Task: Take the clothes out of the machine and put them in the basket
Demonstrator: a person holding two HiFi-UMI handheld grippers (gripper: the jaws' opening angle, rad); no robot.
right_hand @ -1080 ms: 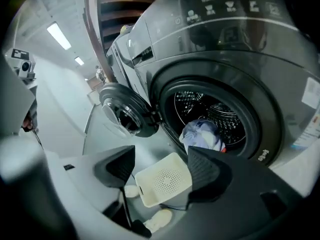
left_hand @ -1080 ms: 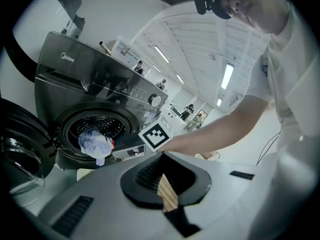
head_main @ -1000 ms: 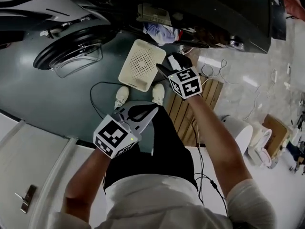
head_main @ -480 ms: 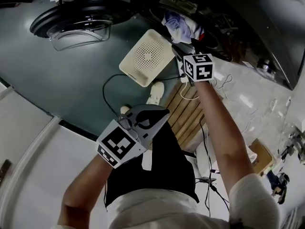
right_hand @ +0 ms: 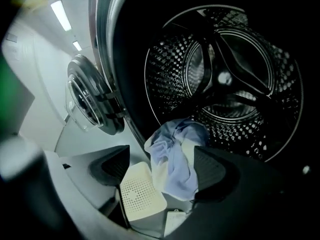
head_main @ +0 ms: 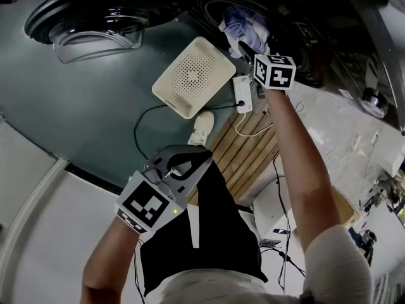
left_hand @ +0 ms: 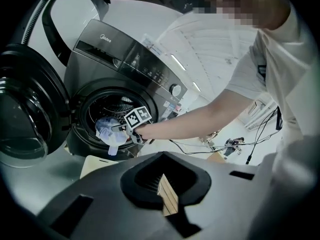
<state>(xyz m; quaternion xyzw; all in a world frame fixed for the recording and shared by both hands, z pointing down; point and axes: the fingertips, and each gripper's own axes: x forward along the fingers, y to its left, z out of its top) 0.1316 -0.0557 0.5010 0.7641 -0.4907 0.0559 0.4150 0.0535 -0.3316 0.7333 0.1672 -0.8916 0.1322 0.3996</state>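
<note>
The right tool reaches to the mouth of the washing machine. Its jaws are spread wide and have just been opening further. A bundle of pale blue and white clothes hangs over the lip of the drum between the 2 jaws, not pinched. The cream perforated basket sits on the floor just below the opening, near the swung-open door. The left tool hangs low in front of the person's legs, jaws pressed together on nothing, pointing toward the machine. A white power strip lies just beside the basket.
</note>
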